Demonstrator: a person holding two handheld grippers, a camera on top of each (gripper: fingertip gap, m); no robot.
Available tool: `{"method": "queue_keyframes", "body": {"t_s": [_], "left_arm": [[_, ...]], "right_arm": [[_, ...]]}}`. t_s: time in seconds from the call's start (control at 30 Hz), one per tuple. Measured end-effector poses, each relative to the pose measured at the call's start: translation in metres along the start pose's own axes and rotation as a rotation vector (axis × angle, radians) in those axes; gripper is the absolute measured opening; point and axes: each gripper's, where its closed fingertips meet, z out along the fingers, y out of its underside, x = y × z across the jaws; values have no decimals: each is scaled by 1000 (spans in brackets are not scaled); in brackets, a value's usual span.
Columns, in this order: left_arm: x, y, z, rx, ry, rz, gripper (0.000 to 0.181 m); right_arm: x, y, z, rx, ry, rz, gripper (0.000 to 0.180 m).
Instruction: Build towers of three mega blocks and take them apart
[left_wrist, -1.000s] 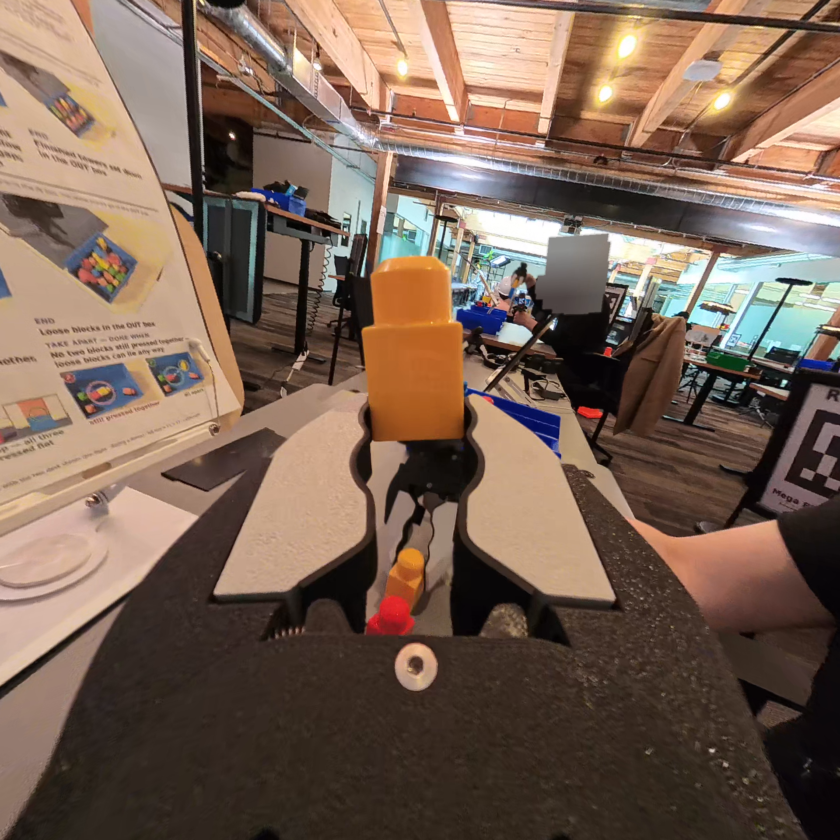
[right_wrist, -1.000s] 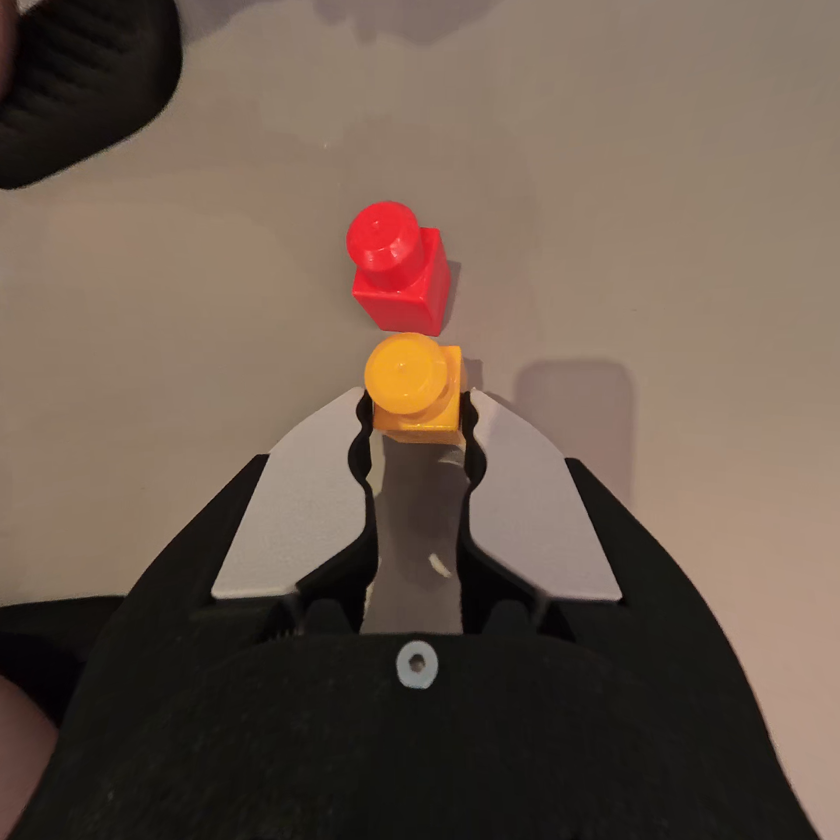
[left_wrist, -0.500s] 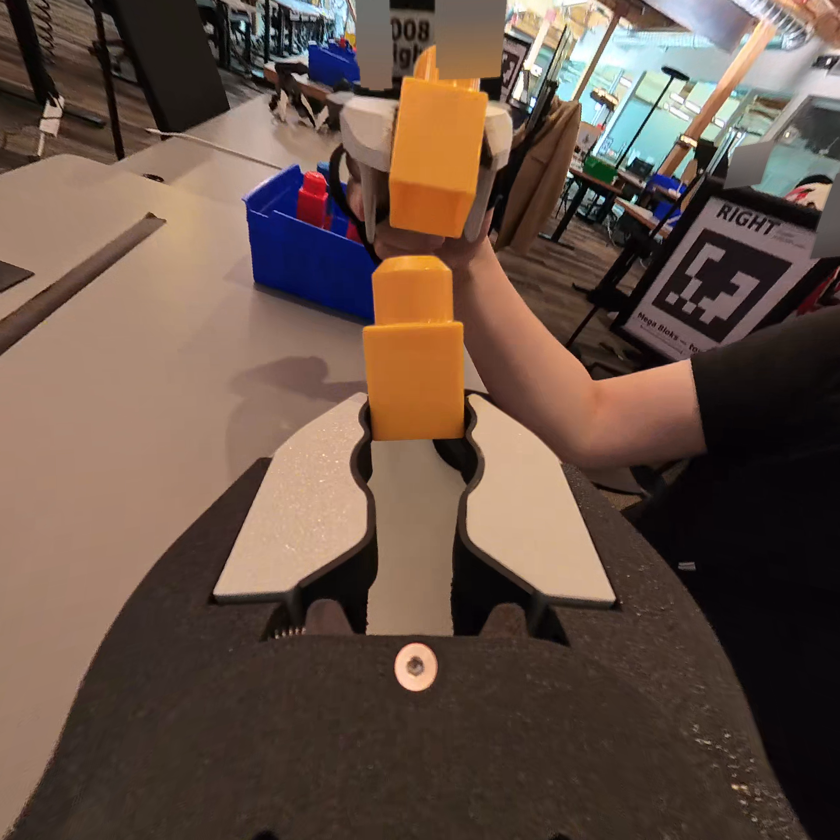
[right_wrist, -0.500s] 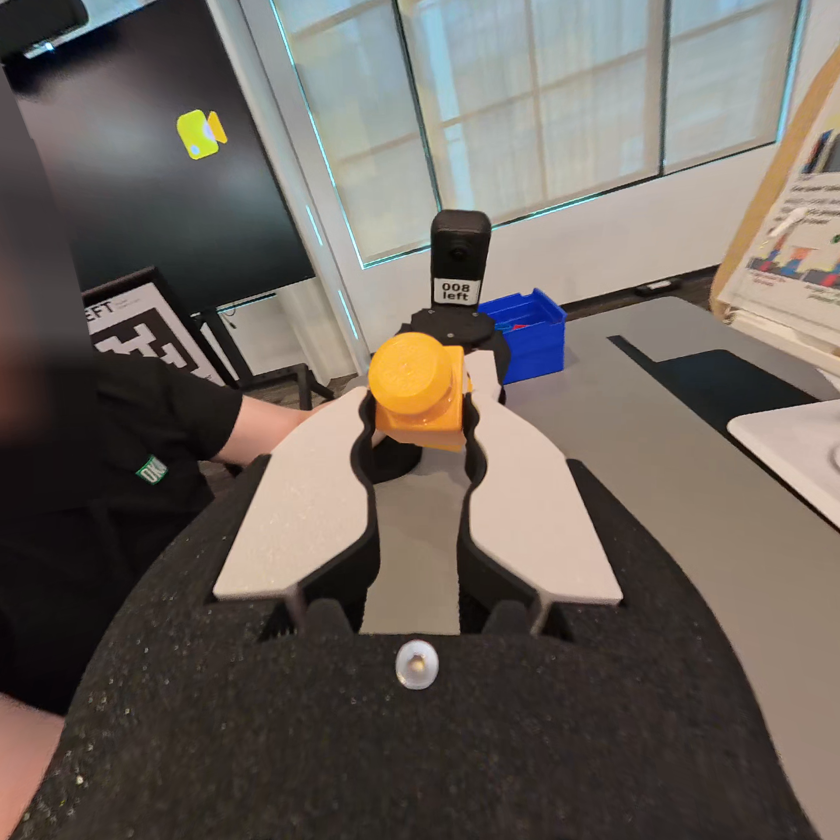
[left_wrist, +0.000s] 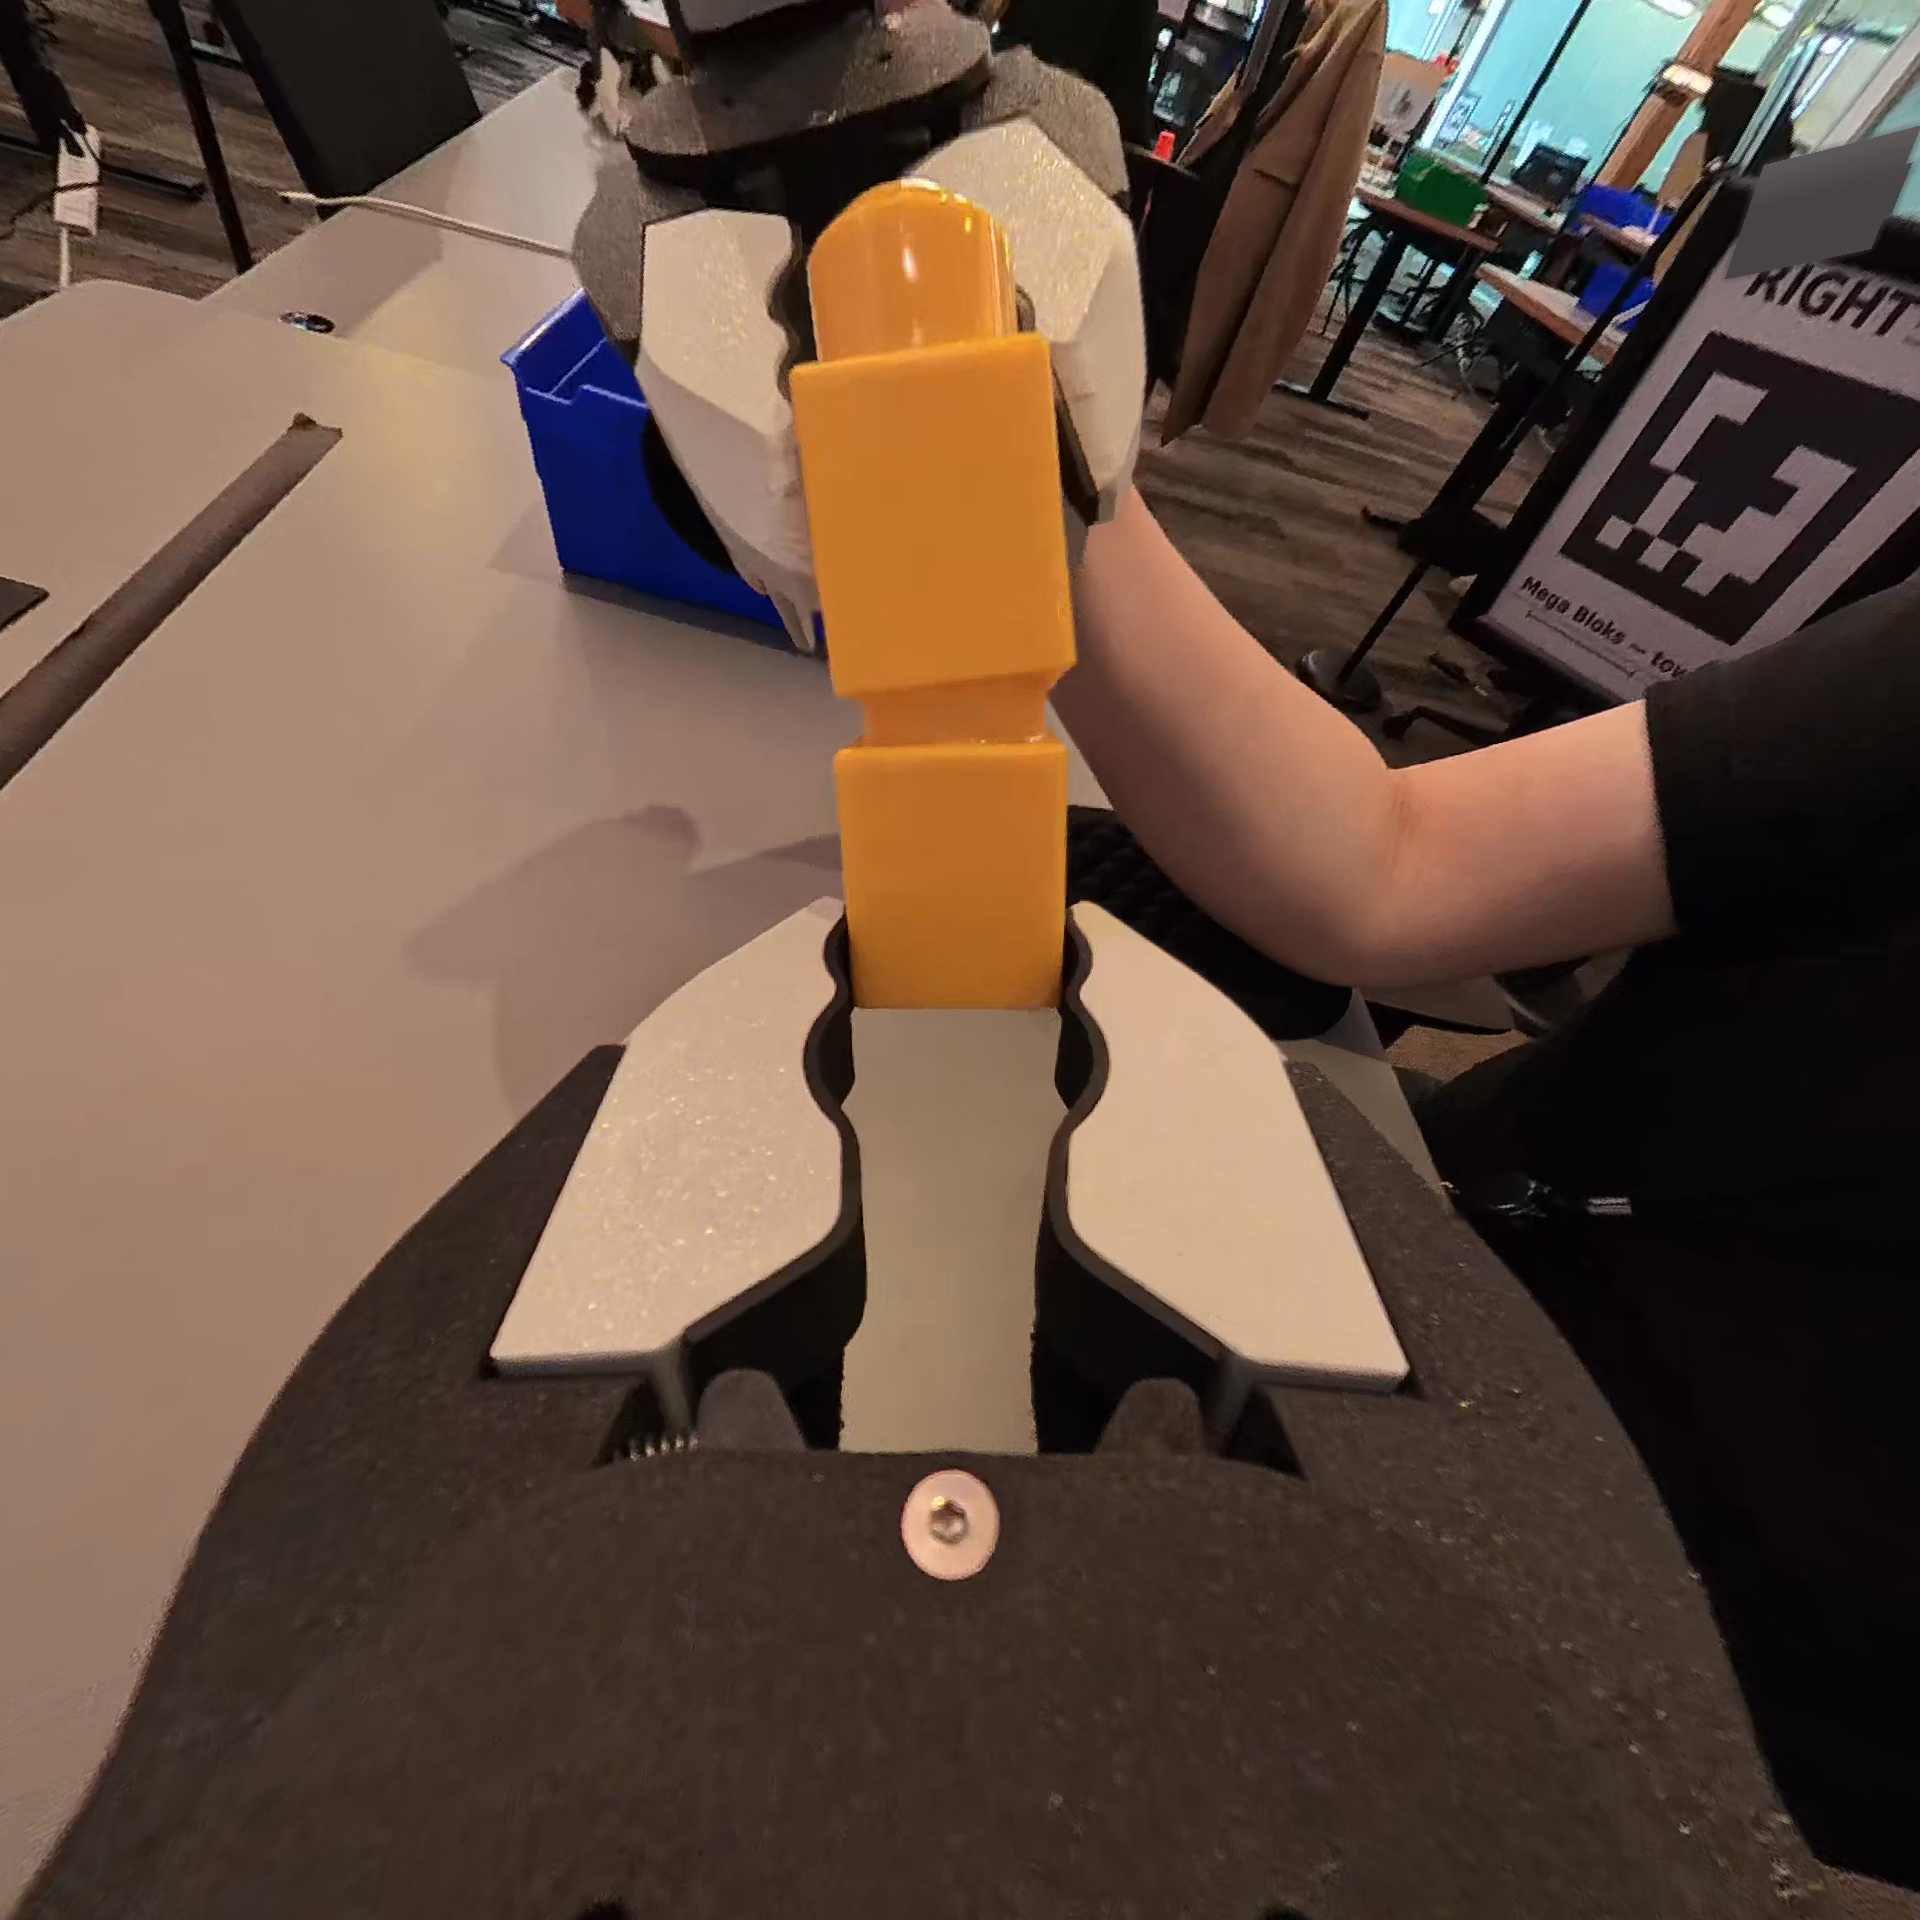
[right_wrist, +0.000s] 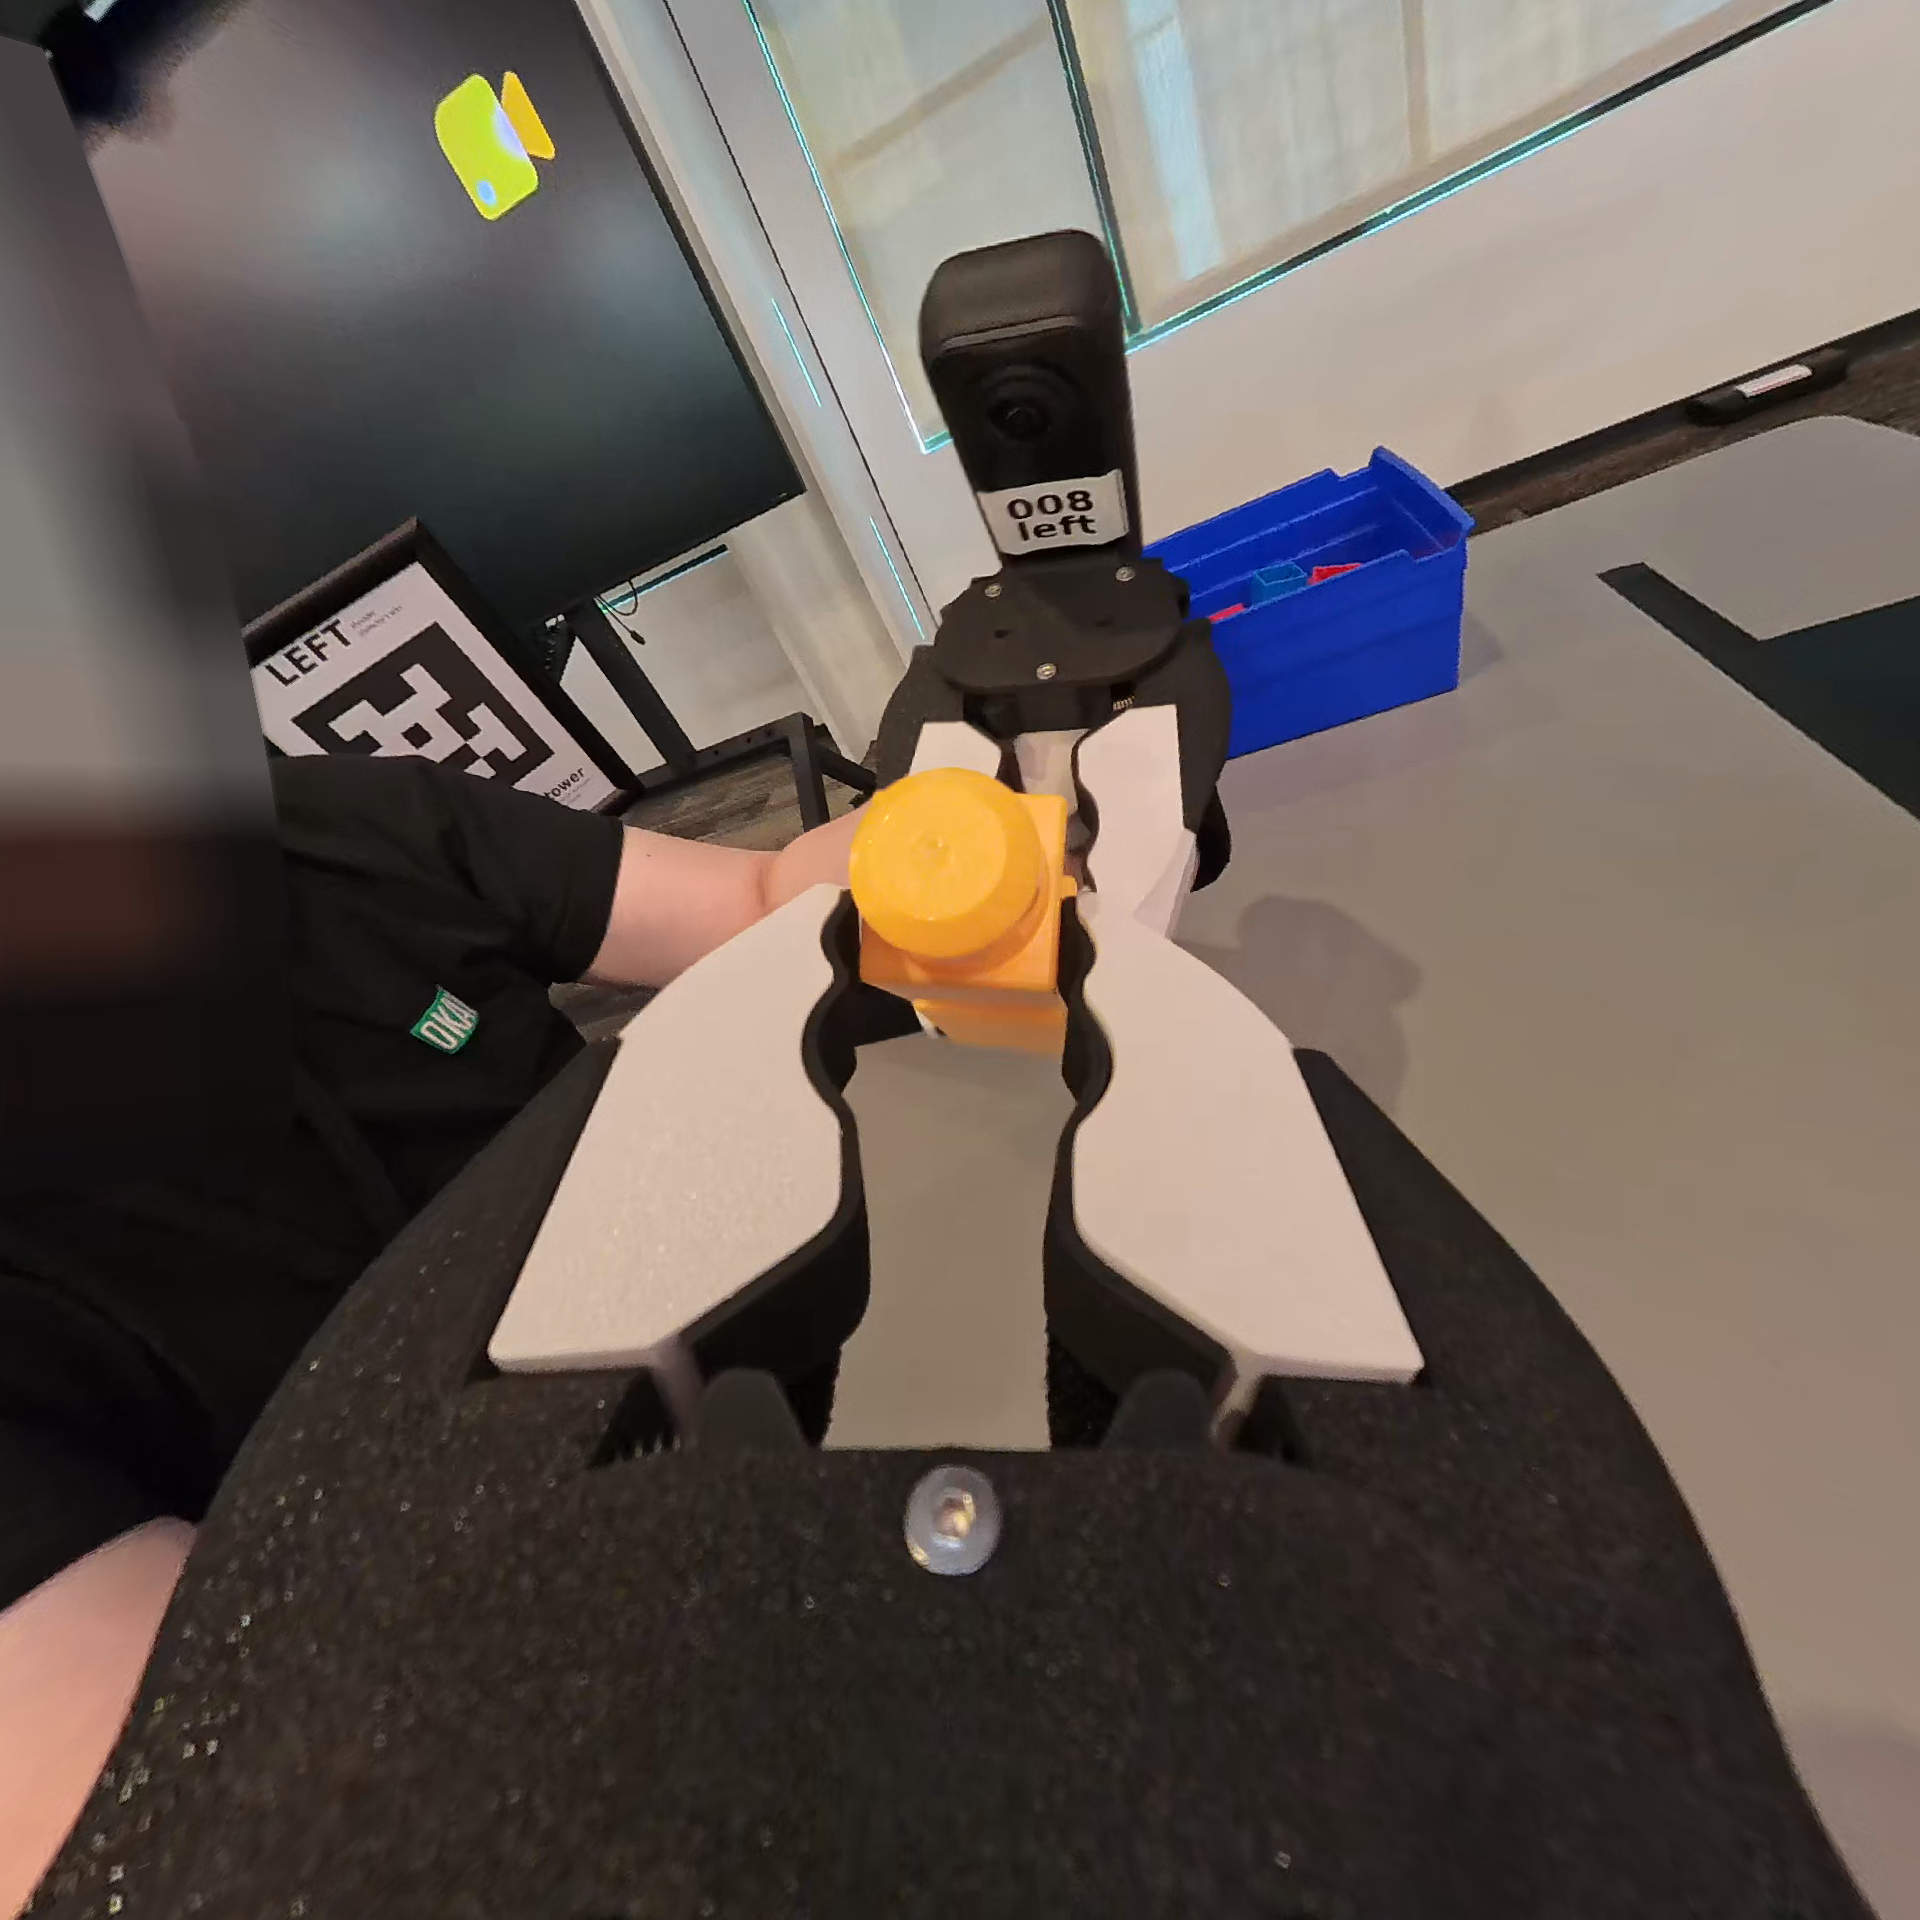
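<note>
1. Right now two orange mega blocks are joined end to end in the air above the grey surface (left_wrist: 312, 831), one in each gripper.
2. Lower orange block (left_wrist: 951, 883): glossy plastic, square body with a single round stud; the stud is seated in the base of the other block, with a short band of stud showing between the bodies.
3. Left gripper (left_wrist: 951, 956): jaws pinching the lower orange block by its two sides, near its base.
4. Upper orange block (left_wrist: 935, 509): same colour and shape, and its round stud points away from the lower one.
5. Right gripper (right_wrist: 961, 966): jaws pinching the upper orange block across its body; in the right wrist view the stud top faces the camera.
6. Blue bin (right_wrist: 1340, 613) sits on the surface behind the left gripper, with small red and blue pieces inside.
7. Another blue bin (left_wrist: 613, 488) sits behind the right gripper, partly hidden.
</note>
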Motion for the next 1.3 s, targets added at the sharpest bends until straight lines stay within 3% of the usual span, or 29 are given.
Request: {"method": "queue_keyframes", "body": {"t_s": [0.6,1.07,1.3], "left_arm": [[8,38,4,-250,47,-85,35],[3,39,4,-252,35,-119,34],[1,37,-2,-239,35,-161,35]], "right_arm": [[3,53,6,-324,61,25,36],[8,53,8,-340,104,26,36],[15,74,11,-452,127,57,35]]}}
